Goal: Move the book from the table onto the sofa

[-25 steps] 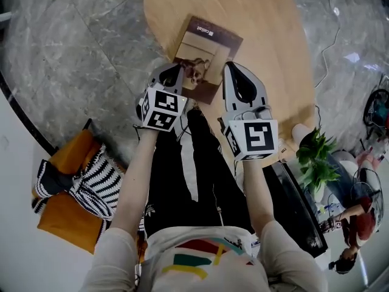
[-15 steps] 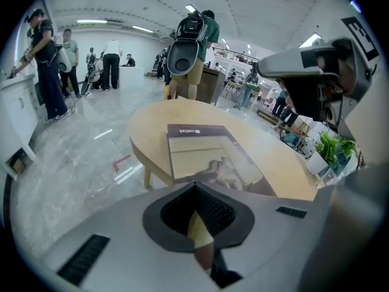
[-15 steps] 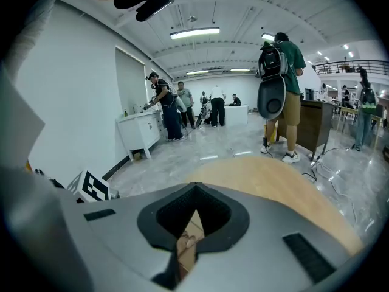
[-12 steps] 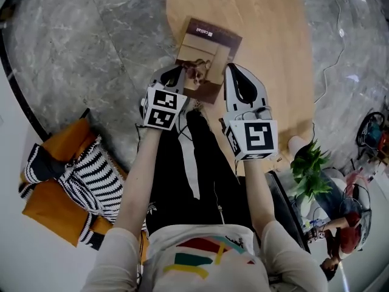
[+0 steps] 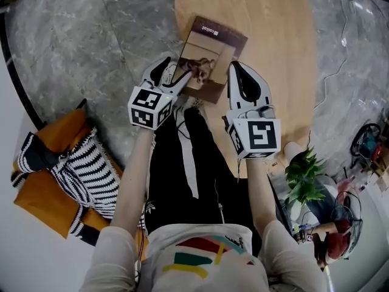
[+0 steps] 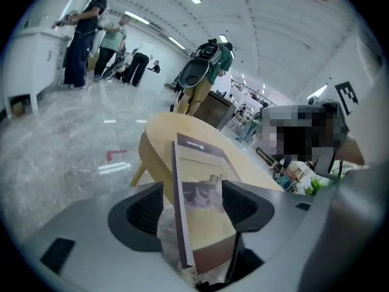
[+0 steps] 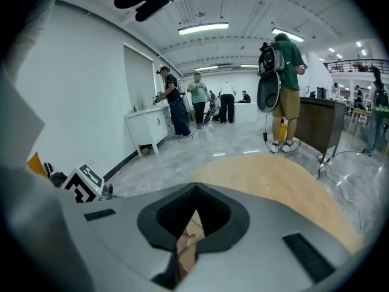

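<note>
Now that my left gripper [image 6: 193, 186] has just been spreading its fingers after being shut a moment ago, they are standing wide apart with the near end of the book [image 5: 209, 50] sitting between them, and I am not seeing either pad pressing on it. That is leaving the book to my right gripper [image 5: 238, 72]. Its fingers are lying drawn almost together at the book's right edge, with a sliver of cover showing in the narrow gap. I am judging that they are pinching it, since the book is sitting tilted rather than flat. I am reading this as a regrip: the left is lining up for a fuller bite, so the carry is not yet starting. My left wrist has been rolling, its marker cube now turned outward compared with a second ago. Both grippers are pointing forward and slanting down, side by side in front of my legs. The book is still resting at the near edge of the round wooden table [image 5: 273, 35], its near corner seeming to hang past the rim over the grey floor [image 5: 91, 29]. Off to my left, well apart, the orange sofa [image 5: 36, 193] with its striped throw [image 5: 85, 175] is waiting.
</note>
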The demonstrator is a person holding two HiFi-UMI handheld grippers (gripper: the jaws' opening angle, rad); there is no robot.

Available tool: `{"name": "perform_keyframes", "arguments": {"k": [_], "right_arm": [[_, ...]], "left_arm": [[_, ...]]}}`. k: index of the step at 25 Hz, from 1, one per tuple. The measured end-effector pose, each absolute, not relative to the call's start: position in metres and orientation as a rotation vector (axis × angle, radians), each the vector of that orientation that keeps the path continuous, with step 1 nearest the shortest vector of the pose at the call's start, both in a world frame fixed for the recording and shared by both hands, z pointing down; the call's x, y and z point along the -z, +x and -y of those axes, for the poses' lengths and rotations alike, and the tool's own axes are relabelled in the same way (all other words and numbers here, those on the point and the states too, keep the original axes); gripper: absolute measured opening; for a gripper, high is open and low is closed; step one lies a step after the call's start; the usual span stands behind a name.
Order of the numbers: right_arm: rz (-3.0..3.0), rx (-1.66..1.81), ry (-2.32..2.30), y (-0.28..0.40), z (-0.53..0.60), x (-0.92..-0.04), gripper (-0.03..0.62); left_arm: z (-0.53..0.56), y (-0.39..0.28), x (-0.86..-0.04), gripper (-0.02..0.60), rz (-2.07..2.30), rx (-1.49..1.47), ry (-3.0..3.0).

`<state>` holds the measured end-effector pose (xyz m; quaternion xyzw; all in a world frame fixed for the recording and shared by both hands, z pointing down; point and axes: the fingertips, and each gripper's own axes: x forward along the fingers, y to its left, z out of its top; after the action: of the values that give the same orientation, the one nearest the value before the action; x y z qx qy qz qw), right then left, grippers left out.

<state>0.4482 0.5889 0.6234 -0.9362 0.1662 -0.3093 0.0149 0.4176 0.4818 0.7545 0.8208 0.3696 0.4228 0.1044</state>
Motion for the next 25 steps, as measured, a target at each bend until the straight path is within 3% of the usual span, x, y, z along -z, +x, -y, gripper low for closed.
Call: {"name": "perform_keyframes", "arguments": {"k": [9, 23, 25], "right_arm": [[-0.474, 0.969, -2.886, 0.450, -0.601, -0.630, 0.012], [-0.494, 0.953, -2.814, 0.438, -0.590, -0.630, 0.012], [-0.494, 0.955, -2.811, 0.438, -0.589, -0.631, 0.012]], "left_arm": [[-0.486, 0.393, -0.795, 0.298, -1.037, -1.398, 2.018], [-0.497, 0.384, -0.807, 0.296, -0.888, -1.303, 1.652], [-0.499, 0.384, -0.804, 0.266, -0.902, -1.281, 1.651]]}}
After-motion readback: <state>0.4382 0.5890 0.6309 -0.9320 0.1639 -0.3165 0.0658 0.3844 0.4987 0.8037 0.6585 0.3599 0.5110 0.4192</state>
